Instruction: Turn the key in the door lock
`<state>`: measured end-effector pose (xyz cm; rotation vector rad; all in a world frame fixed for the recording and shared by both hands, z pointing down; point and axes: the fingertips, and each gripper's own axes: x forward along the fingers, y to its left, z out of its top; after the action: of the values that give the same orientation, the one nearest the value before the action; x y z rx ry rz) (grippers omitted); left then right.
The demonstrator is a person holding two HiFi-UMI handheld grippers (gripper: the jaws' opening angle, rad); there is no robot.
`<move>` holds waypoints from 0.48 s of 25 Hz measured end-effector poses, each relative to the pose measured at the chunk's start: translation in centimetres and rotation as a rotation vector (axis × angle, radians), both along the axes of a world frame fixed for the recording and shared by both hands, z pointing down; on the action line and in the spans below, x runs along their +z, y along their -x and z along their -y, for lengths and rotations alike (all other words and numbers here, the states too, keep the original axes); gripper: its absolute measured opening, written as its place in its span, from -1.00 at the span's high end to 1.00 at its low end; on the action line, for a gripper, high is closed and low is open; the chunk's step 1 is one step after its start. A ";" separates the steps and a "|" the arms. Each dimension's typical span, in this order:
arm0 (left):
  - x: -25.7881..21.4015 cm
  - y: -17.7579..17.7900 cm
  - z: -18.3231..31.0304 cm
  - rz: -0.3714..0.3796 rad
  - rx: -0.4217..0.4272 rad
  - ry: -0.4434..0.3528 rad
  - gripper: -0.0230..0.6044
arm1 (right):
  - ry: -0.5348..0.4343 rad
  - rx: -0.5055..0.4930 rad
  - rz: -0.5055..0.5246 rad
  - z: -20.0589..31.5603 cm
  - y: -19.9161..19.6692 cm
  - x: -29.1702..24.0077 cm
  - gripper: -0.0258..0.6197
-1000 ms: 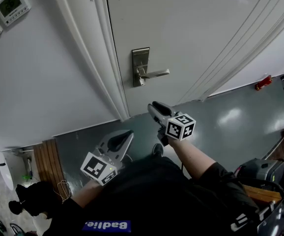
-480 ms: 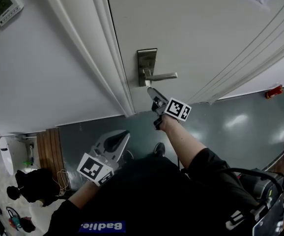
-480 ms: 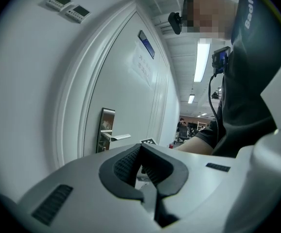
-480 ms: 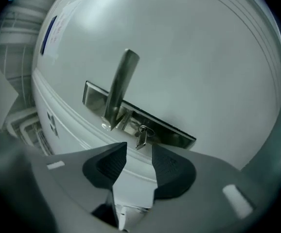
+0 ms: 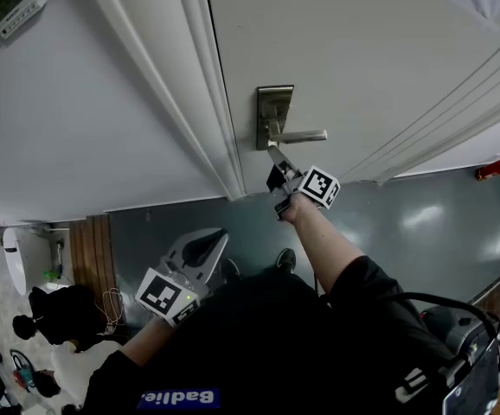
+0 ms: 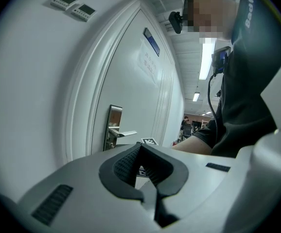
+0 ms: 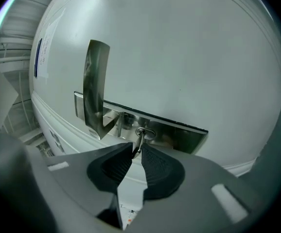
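A brushed-metal lock plate (image 5: 273, 111) with a lever handle (image 5: 309, 136) is fixed to the white door (image 5: 362, 50). My right gripper (image 5: 272, 152) reaches level to the plate just below the lever. In the right gripper view a thin metal key (image 7: 139, 139) sticks out of the keyhole in the lock plate (image 7: 174, 132). The tips of my right gripper (image 7: 138, 149) are closing on it, one pad on each side. My left gripper (image 5: 218, 235) hangs low by my body, away from the door. In its own view my left gripper (image 6: 140, 146) is shut with nothing held.
The white door frame (image 5: 194, 85) runs just left of the lock. Two wall control panels (image 5: 8, 3) sit at the upper left. A red object (image 5: 492, 169) lies on the grey floor (image 5: 423, 214) at the right, and a wooden strip (image 5: 90, 249) at the left.
My right gripper has gone up from near my body to the lock, rolled over, and its tips have come in around the key. The left gripper has barely shifted.
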<state>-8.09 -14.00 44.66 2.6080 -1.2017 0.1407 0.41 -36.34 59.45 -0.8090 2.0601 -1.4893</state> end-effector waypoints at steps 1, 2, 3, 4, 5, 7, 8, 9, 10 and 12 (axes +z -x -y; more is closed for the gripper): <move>0.0 0.1 0.0 -0.001 0.000 0.002 0.95 | -0.020 0.000 -0.014 0.0 0.0 -0.2 0.75; 0.0 0.2 0.0 -0.001 0.001 0.003 0.95 | -0.045 0.000 -0.051 0.1 0.1 -0.3 0.77; 0.1 0.2 0.0 0.000 0.003 0.002 0.95 | -0.069 0.000 -0.105 0.0 0.1 -0.4 0.78; 0.1 0.4 0.0 0.002 0.004 0.000 0.95 | -0.092 -0.002 -0.169 0.0 0.2 -0.5 0.79; 0.0 0.5 0.0 0.002 0.003 -0.001 0.95 | -0.113 -0.006 -0.236 0.0 0.3 -0.5 0.80; 0.0 0.7 0.1 -0.001 0.002 -0.002 0.95 | -0.153 -0.016 -0.376 -0.1 0.5 -0.5 0.80; 0.0 0.8 0.1 -0.003 0.003 -0.004 0.95 | -0.172 -0.021 -0.450 -0.1 0.5 -0.4 0.80; 0.0 0.9 0.1 -0.002 0.006 -0.006 0.95 | -0.192 -0.026 -0.525 -0.1 0.6 -0.3 0.80; -0.1 0.9 0.1 -0.002 0.009 -0.008 0.95 | -0.213 -0.030 -0.601 -0.2 0.7 -0.2 0.80; -0.1 1.0 0.0 0.000 0.013 -0.007 0.95 | -0.263 -0.035 -0.760 -0.2 0.8 -0.2 0.80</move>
<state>-9.11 -14.00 44.59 2.6222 -1.1874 0.1393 -0.36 -36.11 59.29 -1.3767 2.7349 -0.9566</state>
